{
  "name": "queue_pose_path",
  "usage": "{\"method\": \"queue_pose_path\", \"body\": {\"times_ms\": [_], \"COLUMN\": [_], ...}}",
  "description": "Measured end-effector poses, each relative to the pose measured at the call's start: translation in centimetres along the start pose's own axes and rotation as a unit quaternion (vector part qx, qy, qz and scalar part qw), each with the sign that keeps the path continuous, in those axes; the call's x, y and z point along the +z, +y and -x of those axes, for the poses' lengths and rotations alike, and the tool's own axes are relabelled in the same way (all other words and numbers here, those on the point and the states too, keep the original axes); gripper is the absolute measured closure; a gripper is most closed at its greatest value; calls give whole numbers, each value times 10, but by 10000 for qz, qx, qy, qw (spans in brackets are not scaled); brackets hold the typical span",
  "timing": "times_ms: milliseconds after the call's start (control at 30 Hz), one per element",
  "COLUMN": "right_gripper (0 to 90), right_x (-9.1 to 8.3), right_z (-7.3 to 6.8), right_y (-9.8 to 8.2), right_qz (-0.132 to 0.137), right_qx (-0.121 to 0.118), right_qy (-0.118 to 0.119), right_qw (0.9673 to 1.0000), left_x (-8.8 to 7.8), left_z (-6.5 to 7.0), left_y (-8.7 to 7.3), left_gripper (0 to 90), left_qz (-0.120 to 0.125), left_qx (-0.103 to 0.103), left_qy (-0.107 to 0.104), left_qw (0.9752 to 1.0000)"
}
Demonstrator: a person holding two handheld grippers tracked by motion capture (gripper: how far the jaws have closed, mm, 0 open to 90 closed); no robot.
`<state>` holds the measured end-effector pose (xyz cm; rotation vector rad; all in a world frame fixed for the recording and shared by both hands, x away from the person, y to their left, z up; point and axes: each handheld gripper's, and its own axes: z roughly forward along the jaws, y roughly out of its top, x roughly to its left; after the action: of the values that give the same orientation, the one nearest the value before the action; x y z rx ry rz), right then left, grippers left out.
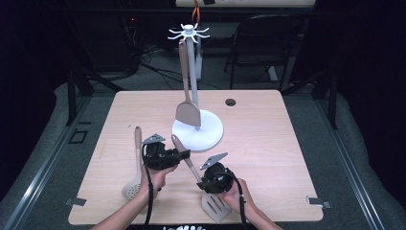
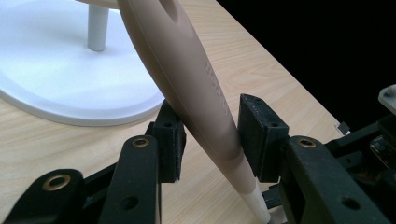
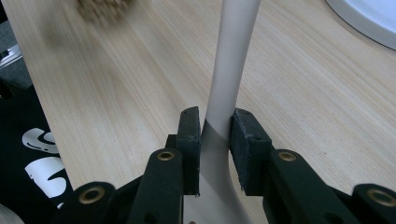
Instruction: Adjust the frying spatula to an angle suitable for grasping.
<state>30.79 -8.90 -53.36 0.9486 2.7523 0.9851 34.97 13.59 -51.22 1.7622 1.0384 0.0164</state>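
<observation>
Here there is one big wooden bench (image 1: 268, 143), pale and smooth, with a small round hole (image 1: 230, 102) near its far edge. On it stands one white rack (image 1: 197, 130) with a flat round foot, a thin pole and little hooks on top. One tan spatula (image 1: 186, 108) hangs from a hook, just beside the pole.

There are three cooking things in all. The second is a spoon with holes (image 1: 133, 179), lying flat at the left, just beside the left hand. The third is the slotted turner (image 1: 203, 184), which both tools hold above the bench in front of the rack.

There are two black tools. The left tool (image 1: 184, 154) has its pads on the thick tan handle (image 2: 196, 93), which is smooth and round. The right tool (image 3: 215, 135) is pinched on the thin pale neck (image 3: 229, 70), close to the flat slotted end. No earlier look tells more.

A dark chair (image 1: 261, 43) stands well behind the bench.
</observation>
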Motion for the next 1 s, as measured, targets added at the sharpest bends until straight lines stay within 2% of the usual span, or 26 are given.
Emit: {"method": "queue_pose_path", "body": {"times_ms": [400, 600, 700, 767, 1000], "right_gripper": [763, 766, 766, 767, 763], "right_x": [-4, -5, -5, -5, -6], "right_z": [1, 2, 1, 2, 3], "right_y": [0, 0, 0, 0, 0], "right_qz": [124, 168, 244, 199, 194], "right_qx": [158, 219, 278, 243, 247], "right_qy": [-30, -55, -69, -73, -48], "right_qw": [9998, 9996, 9993, 9995, 9995], "left_x": [9, 14, 16, 17, 18], "left_z": [14, 18, 20, 20, 20], "left_y": [-13, -19, -21, -22, -23], "left_gripper": [616, 645, 645, 651, 667], "left_qz": [-255, -219, -283, -304, -253], "left_qx": [205, 167, 197, 170, 137], "left_qy": [-142, -66, -100, -122, -182], "left_qw": [9994, 9996, 9994, 9993, 9994]}}
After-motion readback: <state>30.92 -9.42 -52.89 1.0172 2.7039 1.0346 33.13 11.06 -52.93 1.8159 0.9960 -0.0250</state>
